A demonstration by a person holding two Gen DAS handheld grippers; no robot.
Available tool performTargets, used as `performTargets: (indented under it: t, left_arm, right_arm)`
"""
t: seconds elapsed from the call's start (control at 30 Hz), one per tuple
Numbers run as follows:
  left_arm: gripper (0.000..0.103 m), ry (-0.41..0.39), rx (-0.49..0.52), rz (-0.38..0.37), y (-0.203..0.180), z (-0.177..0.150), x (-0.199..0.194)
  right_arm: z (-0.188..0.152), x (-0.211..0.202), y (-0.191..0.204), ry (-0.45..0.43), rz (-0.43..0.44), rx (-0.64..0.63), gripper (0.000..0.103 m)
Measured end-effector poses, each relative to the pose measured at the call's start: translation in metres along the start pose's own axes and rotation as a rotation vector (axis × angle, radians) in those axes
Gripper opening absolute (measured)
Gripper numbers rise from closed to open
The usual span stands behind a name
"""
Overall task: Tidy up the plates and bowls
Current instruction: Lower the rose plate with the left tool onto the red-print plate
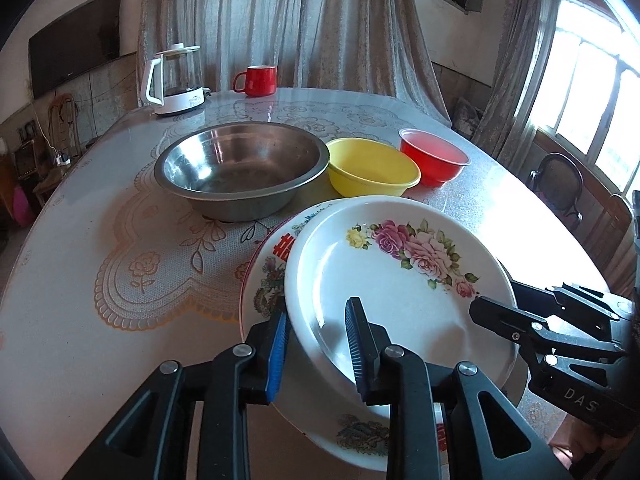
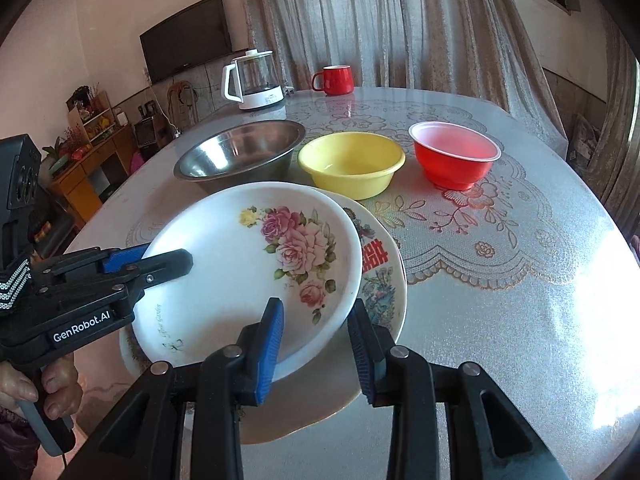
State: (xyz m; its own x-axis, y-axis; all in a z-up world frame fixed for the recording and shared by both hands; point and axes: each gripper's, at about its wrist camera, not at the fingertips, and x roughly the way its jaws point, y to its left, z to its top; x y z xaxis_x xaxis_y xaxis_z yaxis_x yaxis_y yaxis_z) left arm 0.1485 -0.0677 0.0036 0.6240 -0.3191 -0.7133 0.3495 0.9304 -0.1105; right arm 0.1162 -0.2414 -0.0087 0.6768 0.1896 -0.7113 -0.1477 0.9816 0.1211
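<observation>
My left tool (image 1: 318, 344) and right tool (image 2: 316, 350) each straddle an edge of the white rose-printed plate (image 2: 256, 276), jaws part-open; whether the pads press it I cannot tell. It lies tilted on a red-rimmed plate (image 2: 382, 276) on the worktop (image 2: 500, 300). Beyond the tools stand a steel bowl (image 1: 240, 168), yellow bowl (image 1: 372, 168) and red bowl (image 1: 434, 156).

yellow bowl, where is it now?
On the table, the yellow bowl sits between the steel bowl on its left and the red bowl, just behind the stacked plates.
</observation>
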Motion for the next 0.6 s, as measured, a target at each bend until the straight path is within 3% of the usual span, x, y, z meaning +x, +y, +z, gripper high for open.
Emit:
performTargets:
  t: [0.3, 0.6]
  left_arm:
    - [0.028, -0.016, 0.001, -0.004, -0.001, 0.004, -0.007]
    - [0.028, -0.034, -0.023, 0.038, 0.003, -0.003, -0.019]
  right_arm:
    - [-0.001, -0.002, -0.001, -0.016, -0.030, -0.015, 0.034]
    - [-0.005, -0.006, 0.000, -0.036, -0.050, -0.025, 0.034]
